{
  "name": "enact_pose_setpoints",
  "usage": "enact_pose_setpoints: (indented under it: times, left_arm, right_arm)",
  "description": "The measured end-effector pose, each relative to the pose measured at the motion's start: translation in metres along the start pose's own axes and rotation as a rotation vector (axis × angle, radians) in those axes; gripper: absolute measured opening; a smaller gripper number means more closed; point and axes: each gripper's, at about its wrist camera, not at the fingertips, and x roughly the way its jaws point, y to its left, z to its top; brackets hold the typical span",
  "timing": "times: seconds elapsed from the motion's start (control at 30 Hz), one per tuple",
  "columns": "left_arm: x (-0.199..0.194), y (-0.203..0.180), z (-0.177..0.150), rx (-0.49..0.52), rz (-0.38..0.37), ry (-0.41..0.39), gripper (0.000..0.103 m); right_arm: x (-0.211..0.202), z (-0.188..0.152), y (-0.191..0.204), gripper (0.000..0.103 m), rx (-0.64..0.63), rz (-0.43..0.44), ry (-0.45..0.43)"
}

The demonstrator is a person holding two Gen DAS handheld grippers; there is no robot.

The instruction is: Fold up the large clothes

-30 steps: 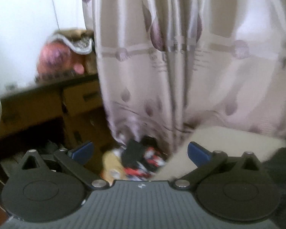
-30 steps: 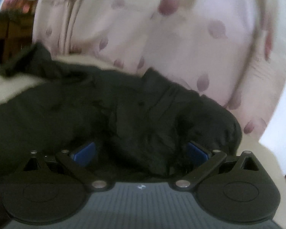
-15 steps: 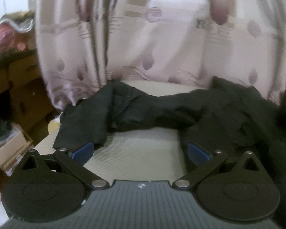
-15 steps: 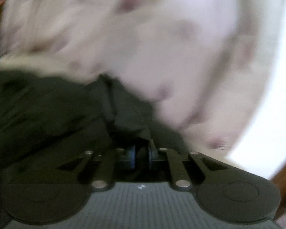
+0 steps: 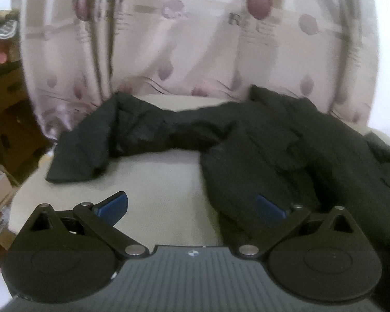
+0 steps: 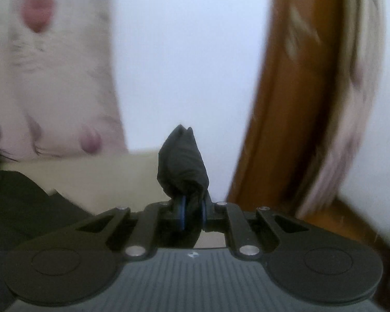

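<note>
A large black jacket lies crumpled on a cream padded surface, with one sleeve stretched out to the left. My left gripper hovers low over the near part of that surface and is open. Its left blue pad is above bare cream, and its right pad is over the jacket's near edge. In the right wrist view my right gripper is shut on a bunched tuft of black jacket fabric that pokes up past the pads. More of the jacket trails off at lower left.
A pale curtain with mauve spots hangs right behind the surface. A brown wooden cabinet and boxes stand at the left. In the right wrist view a wooden door frame rises at the right, beside a white wall.
My right gripper went from open over the jacket to shut on its fabric, then swung right towards the wall and door frame. My left gripper turned from the cabinet to face the jacket and dropped lower.
</note>
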Motion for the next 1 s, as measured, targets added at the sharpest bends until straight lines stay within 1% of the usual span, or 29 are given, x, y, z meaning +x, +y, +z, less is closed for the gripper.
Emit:
enact_pose_setpoints:
  times: [0.03, 0.07, 0.1, 0.13, 0.17, 0.2, 0.23, 0.27, 0.3, 0.33, 0.4, 0.47, 0.53, 0.6, 0.67, 0.7, 0.73, 0.77, 0.8, 0.83, 0.87, 0.9, 0.93, 1.0]
  left_arm:
    - [-0.001, -0.003, -0.005, 0.004, -0.019, 0.009, 0.103]
    - [-0.002, -0.004, -0.008, 0.006, -0.035, 0.019, 0.103]
    - [-0.003, -0.005, -0.011, 0.002, -0.057, 0.035, 0.103]
    - [-0.003, -0.005, -0.015, -0.008, -0.081, 0.053, 0.103]
    - [-0.003, -0.004, -0.018, -0.025, -0.097, 0.070, 0.103]
    - [-0.003, -0.003, -0.022, -0.046, -0.105, 0.083, 0.103]
    - [-0.003, -0.002, -0.026, -0.071, -0.115, 0.097, 0.103]
    - [-0.004, -0.001, -0.029, -0.091, -0.126, 0.109, 0.103]
    - [-0.004, -0.001, -0.033, -0.108, -0.137, 0.122, 0.103]
    - [-0.005, -0.001, -0.036, -0.128, -0.149, 0.135, 0.103]
    - [-0.007, -0.003, -0.040, -0.147, -0.175, 0.152, 0.103]
    - [-0.008, -0.009, -0.045, -0.145, -0.196, 0.186, 0.103]
    - [-0.005, -0.016, -0.051, -0.142, -0.230, 0.237, 0.103]
    - [-0.004, -0.024, -0.057, -0.128, -0.251, 0.262, 0.103]
    - [0.002, -0.034, -0.060, -0.089, -0.258, 0.278, 0.097]
    - [0.004, -0.038, -0.061, -0.056, -0.247, 0.279, 0.076]
    - [0.007, -0.043, -0.061, -0.018, -0.232, 0.287, 0.043]
    - [0.008, -0.044, -0.059, 0.000, -0.240, 0.295, 0.031]
    - [0.006, -0.041, -0.056, -0.013, -0.262, 0.295, 0.021]
    - [0.001, -0.036, -0.052, -0.028, -0.264, 0.274, 0.018]
    - [-0.007, -0.032, -0.047, -0.017, -0.247, 0.242, 0.017]
    - [-0.015, -0.025, -0.042, 0.003, -0.211, 0.210, 0.016]
    - [-0.024, -0.017, -0.036, 0.005, -0.179, 0.185, 0.016]
    - [-0.041, 0.005, -0.026, -0.033, -0.168, 0.159, 0.016]
  right_arm:
    - [0.005, -0.015, -0.015, 0.015, 0.081, 0.004, 0.021]
    - [0.006, -0.026, -0.023, 0.017, 0.157, 0.017, 0.035]
    - [0.005, -0.041, -0.036, 0.022, 0.235, 0.052, 0.052]
    - [-0.001, -0.056, -0.046, 0.024, 0.286, 0.089, 0.061]
    - [-0.009, -0.069, -0.052, 0.024, 0.312, 0.122, 0.059]
    - [-0.022, -0.084, -0.056, 0.027, 0.324, 0.169, 0.054]
    - [-0.035, -0.097, -0.056, 0.038, 0.326, 0.230, 0.059]
    - [-0.052, -0.114, -0.055, 0.048, 0.326, 0.314, 0.077]
    - [-0.069, -0.131, -0.054, 0.072, 0.324, 0.398, 0.101]
    - [-0.089, -0.152, -0.050, 0.086, 0.320, 0.485, 0.121]
    - [-0.122, -0.186, -0.042, 0.088, 0.302, 0.578, 0.146]
    - [-0.149, -0.211, -0.029, 0.088, 0.277, 0.624, 0.190]
    - [-0.165, -0.229, -0.022, 0.088, 0.303, 0.661, 0.223]
    - [-0.175, -0.243, -0.015, 0.088, 0.328, 0.676, 0.263]
    - [-0.177, -0.253, -0.003, 0.088, 0.344, 0.701, 0.307]
    - [-0.175, -0.254, 0.004, 0.080, 0.347, 0.714, 0.322]
    - [-0.170, -0.255, 0.011, 0.046, 0.355, 0.723, 0.345]
    - [-0.167, -0.257, 0.016, 0.032, 0.357, 0.738, 0.374]
    - [-0.163, -0.256, 0.022, 0.024, 0.354, 0.756, 0.399]
    - [-0.161, -0.254, 0.025, 0.017, 0.341, 0.753, 0.390]
    - [-0.166, -0.253, 0.028, 0.015, 0.318, 0.748, 0.379]
    - [-0.171, -0.248, 0.028, 0.012, 0.304, 0.746, 0.365]
    - [-0.180, -0.247, 0.022, 0.011, 0.308, 0.752, 0.352]
    - [-0.196, -0.238, 0.010, 0.011, 0.335, 0.772, 0.332]
